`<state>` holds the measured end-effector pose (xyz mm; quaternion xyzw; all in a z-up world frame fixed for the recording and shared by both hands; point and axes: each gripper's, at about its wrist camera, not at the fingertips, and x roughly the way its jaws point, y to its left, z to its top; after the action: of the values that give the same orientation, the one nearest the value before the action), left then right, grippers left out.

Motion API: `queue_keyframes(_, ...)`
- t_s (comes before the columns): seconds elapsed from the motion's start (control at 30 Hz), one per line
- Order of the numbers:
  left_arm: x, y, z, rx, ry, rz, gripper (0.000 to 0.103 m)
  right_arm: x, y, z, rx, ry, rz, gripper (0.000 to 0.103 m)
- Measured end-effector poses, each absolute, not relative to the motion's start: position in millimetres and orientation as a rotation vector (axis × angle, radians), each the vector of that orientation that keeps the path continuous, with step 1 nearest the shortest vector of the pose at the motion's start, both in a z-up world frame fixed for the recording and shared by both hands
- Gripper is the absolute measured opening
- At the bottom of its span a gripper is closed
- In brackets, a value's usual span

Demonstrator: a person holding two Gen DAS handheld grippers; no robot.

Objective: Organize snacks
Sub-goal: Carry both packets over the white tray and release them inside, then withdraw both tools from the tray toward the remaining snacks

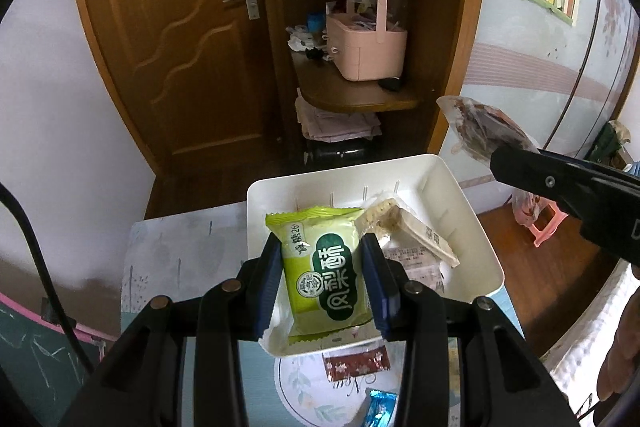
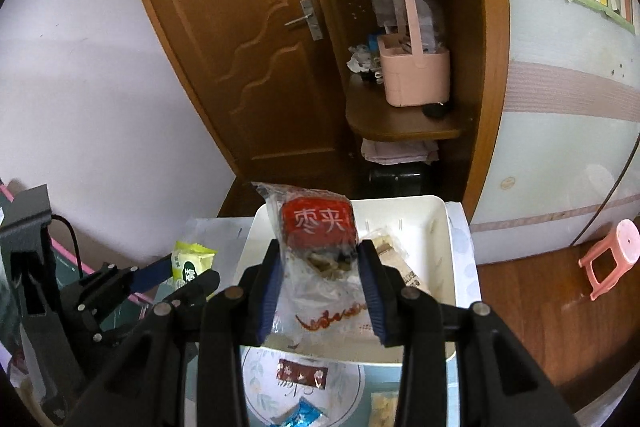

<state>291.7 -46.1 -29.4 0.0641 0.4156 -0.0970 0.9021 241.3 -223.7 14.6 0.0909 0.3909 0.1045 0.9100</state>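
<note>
My left gripper is shut on a green pastry packet and holds it over the near part of a white bin. My right gripper is shut on a clear snack bag with a red label, held above the same white bin. In the left wrist view the right gripper comes in from the right with its bag. In the right wrist view the left gripper shows at the left with the green packet. A beige cracker pack lies in the bin.
The bin stands on a small table with a patterned cover. A dark red packet, a blue foil packet and a pale snack pack lie on it. A wooden door, shelves with a pink basket and a pink stool stand beyond.
</note>
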Motion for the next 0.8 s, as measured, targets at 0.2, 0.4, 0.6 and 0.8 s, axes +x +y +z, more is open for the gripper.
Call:
queue_keyframes(0.2,306,-50,-36,0.136,0.871,-0.205,0.038,259,-227,6,0.209,0.825,0.195,0.038)
queue_keyframes(0.4,315,-53,-43,0.149,0.876,-0.211,0.07,269,-230,0,0.227,0.83,0.172,0.038)
queue_keyframes(0.6,315,-52,-42,0.138,0.853,-0.234,0.097,278,-228,-10,0.24,0.87,0.171,0.039)
queue_keyframes(0.8,317,-46,-45,0.123,0.868,-0.222,0.097,278,-224,-15,0.234,0.877,0.172,0.04)
